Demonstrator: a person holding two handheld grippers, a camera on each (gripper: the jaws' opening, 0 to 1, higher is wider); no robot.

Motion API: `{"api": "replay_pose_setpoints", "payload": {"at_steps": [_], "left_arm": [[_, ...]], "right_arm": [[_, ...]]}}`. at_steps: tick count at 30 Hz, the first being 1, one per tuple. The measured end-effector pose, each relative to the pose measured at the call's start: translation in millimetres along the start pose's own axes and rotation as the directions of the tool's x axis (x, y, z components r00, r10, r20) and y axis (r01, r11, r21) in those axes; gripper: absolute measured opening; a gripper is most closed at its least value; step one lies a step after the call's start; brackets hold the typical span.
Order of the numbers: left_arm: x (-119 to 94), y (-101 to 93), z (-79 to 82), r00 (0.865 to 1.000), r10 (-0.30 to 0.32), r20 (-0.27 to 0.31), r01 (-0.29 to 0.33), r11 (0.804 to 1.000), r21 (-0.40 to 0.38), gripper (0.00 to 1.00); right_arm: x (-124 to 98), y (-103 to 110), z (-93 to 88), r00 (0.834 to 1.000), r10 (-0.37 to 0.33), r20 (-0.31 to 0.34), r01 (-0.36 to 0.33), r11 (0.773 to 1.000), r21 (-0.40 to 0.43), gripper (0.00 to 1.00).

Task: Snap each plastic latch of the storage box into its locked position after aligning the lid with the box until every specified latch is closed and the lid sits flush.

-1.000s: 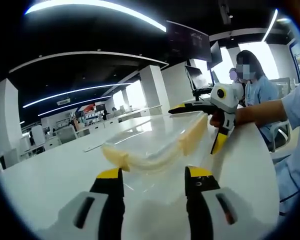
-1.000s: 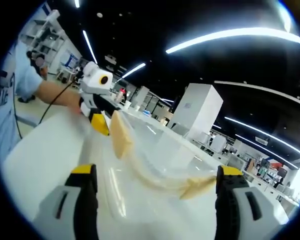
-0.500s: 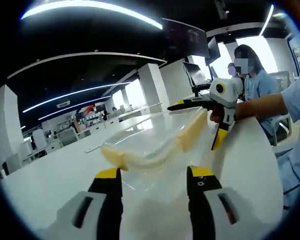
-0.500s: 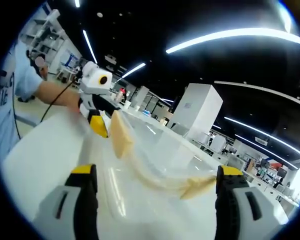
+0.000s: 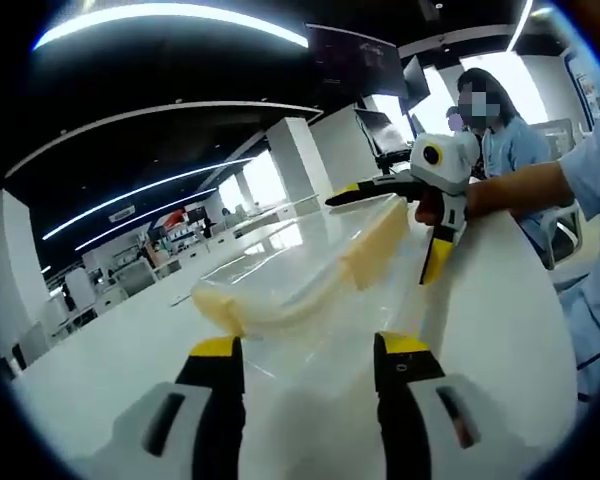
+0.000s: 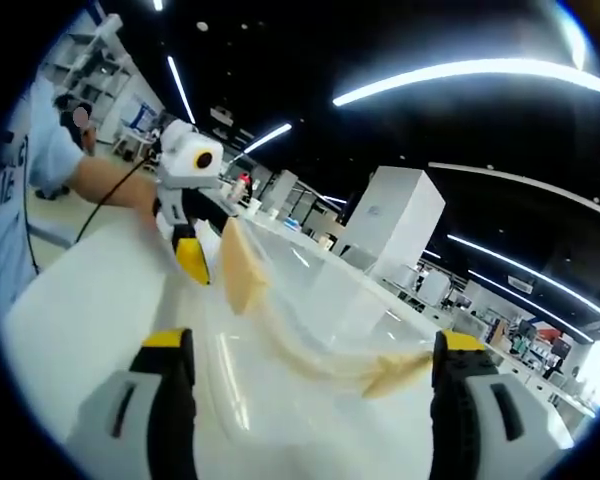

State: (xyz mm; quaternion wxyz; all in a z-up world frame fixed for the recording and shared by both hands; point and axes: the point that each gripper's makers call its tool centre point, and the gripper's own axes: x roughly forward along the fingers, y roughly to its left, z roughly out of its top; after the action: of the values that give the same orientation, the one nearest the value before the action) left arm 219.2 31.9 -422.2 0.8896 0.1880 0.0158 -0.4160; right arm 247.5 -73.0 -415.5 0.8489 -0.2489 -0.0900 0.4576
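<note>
Desk (image 5: pixel 90 350), white, carries clear storage box (image 5: pixel 310 290) mid-surface, between both grippers. Box looks light, slick, thin-walled; best pressed at its cream latches (image 5: pixel 375 243). Left gripper (image 5: pixel 310 350) empty, jaws apart. Right gripper (image 6: pixel 315 345) empty, jaws wide.

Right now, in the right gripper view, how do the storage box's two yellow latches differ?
The far latch stands tall and shows a broad face beside the left tool; the near latch lies low and points sideways. The far latch sits at the view's left, the near latch at its lower right. Both are pale yellow, on the clear storage box.
</note>
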Motion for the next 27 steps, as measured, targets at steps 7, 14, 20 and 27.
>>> {"api": "replay_pose_setpoints", "payload": {"at_steps": [7,14,20,27], "left_arm": [[3.6,-3.6,-3.0,1.000,0.000,-0.005,0.000,1.000,0.014,0.52],[6.8,-3.1,-9.1,1.000,-0.024,-0.018,0.025,0.999,0.032,0.62],[7.1,2.8,-10.8,1.000,-0.027,-0.015,0.027,0.999,0.029,0.62],[7.0,0.3,-12.0,1.000,-0.022,-0.016,0.023,0.999,0.033,0.61]], "right_arm": [[-1.3,3.2,0.3,1.000,-0.001,-0.005,0.001,1.000,-0.006,1.00],[-2.0,5.0,0.2,1.000,0.000,-0.014,0.000,1.000,-0.016,1.00],[-4.2,6.7,1.8,0.999,0.023,-0.030,-0.023,1.000,0.000,1.00],[-7.3,10.4,-6.3,0.985,0.089,-0.147,-0.098,0.993,-0.059,1.00]]}}
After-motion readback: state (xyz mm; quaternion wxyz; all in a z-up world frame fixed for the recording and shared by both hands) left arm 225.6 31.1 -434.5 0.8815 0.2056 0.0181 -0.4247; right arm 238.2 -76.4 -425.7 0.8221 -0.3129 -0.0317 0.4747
